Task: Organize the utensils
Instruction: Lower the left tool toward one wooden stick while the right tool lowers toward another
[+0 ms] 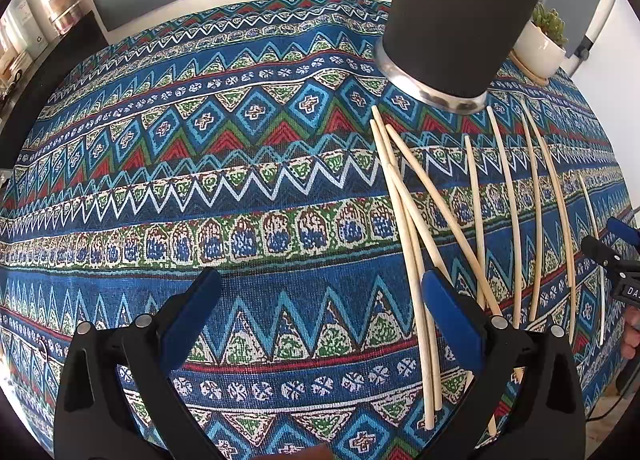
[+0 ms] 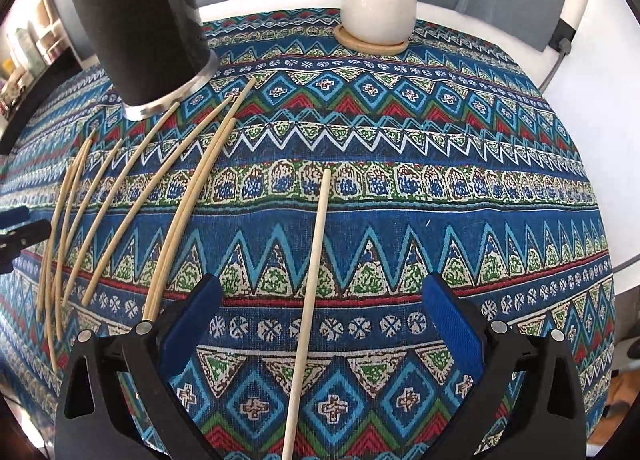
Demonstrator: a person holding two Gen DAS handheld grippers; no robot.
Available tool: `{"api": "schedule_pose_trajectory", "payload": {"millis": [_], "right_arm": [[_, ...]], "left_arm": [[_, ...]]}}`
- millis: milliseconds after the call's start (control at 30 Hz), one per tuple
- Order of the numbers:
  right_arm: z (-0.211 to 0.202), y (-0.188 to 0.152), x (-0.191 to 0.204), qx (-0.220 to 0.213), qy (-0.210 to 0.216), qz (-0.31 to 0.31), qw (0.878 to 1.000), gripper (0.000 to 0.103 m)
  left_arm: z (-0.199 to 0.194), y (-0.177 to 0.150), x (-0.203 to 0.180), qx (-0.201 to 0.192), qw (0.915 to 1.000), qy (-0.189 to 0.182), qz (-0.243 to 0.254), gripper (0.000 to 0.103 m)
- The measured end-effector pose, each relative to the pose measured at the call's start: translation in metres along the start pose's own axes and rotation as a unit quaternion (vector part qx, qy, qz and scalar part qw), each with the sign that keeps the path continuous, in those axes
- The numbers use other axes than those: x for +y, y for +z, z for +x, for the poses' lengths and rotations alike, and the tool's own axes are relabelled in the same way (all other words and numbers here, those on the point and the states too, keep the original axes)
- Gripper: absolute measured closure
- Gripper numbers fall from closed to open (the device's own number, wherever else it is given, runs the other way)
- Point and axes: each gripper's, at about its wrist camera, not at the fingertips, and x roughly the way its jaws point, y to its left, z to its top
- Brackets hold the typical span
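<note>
Several pale wooden chopsticks [image 1: 510, 196] lie loose on the patterned tablecloth, fanned out in front of a tall black cylindrical holder [image 1: 456, 20] with a metal base. My left gripper [image 1: 320, 292] is open and empty above the cloth, with the leftmost chopsticks [image 1: 412, 244] just beside its right finger. My right gripper [image 2: 320, 296] is open, low over the cloth, with one single chopstick [image 2: 312, 288] lying between its fingers, not gripped. The other chopsticks [image 2: 132, 196] and the holder [image 2: 140, 20] are to its left.
A small cactus in a white pot [image 2: 378, 12] stands on a wooden coaster at the back of the table. The round table's white edge [image 2: 576, 108] shows at the right. The right gripper's tip shows in the left wrist view [image 1: 612, 248].
</note>
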Motion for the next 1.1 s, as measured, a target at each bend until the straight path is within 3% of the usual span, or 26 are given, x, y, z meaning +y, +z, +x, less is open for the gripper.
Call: {"api": "schedule_pose_trajectory", "payload": {"millis": [167, 500, 700, 1100], "right_arm": [[0.005, 0.006, 0.002, -0.012, 0.009, -0.01, 1.0, 0.006], [0.009, -0.001, 0.001, -0.058, 0.018, -0.023, 0.998, 0.006], [0.005, -0.009, 0.001, -0.085, 0.025, -0.03, 0.996, 0.006], [0.002, -0.011, 0.001, -0.083, 0.025, -0.034, 0.996, 0.007]], "left_arm": [[0.006, 0.005, 0.005, -0.027, 0.9992, 0.026, 0.009, 0.004], [0.01, -0.008, 0.022, -0.106, 0.9928, -0.005, 0.054, 0.004], [0.013, -0.012, 0.032, -0.108, 0.9926, -0.006, 0.055, 0.004], [0.008, -0.011, 0.028, -0.109, 0.9913, -0.013, 0.073, 0.008]]}}
